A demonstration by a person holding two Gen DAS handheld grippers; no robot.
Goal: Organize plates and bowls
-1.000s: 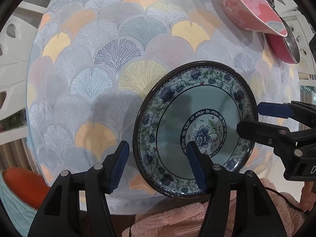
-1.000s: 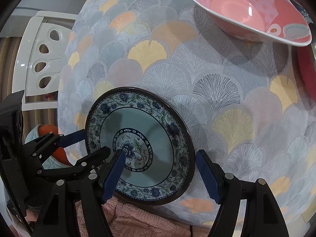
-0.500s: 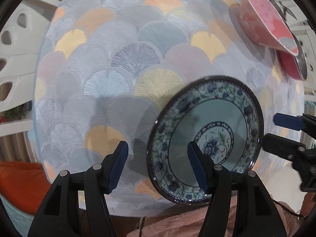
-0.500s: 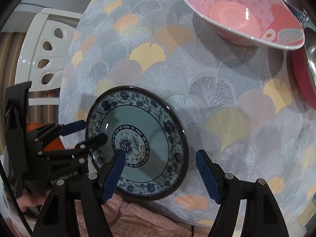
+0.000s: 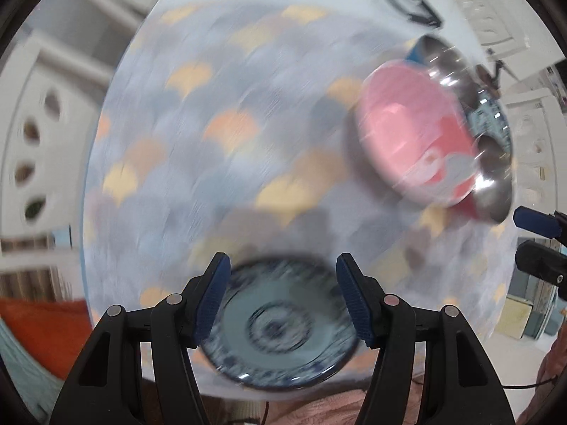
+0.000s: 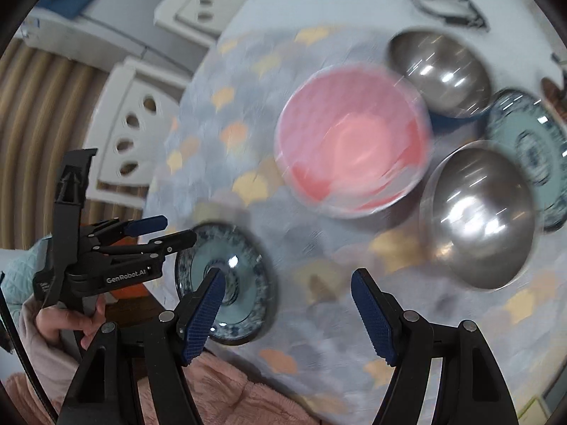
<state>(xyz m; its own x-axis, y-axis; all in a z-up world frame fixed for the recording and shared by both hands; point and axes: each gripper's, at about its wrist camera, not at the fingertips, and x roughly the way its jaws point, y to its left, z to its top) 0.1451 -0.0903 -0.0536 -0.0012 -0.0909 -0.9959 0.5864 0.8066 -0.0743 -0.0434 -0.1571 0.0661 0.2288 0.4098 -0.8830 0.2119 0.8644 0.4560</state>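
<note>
Right wrist view is showing the most: the blue floral plate (image 6: 225, 283) is lying flat at the near edge of the round table (image 6: 319, 336), on the fan-patterned cloth, with nothing gripping it. The right gripper (image 6: 287, 311) is hanging above the cloth with its jaws spread wide and empty, its left pad merely overlapping the plate in the picture. The left gripper (image 6: 177, 230) is hovering just beside the plate's far-left rim, its fingers parted a little and holding nothing.

Left wrist view is badly smeared by motion, so I am hedging here: the left gripper (image 5: 283, 297) seems to be looking down on that same plate (image 5: 280, 322) between its open pads, without contact.

Further back, a pink bowl (image 6: 352, 141) is sitting mid-table, with two steel bowls (image 6: 476, 219) and a second blue floral plate (image 6: 531, 148) crowded at the right.

The step in hand looks like a gap between a plate set down and the next pickup. Next, I judge, one gripper needs to travel to the cluster, pinch a rim squarely, and bring like pieces together for stacking.
</note>
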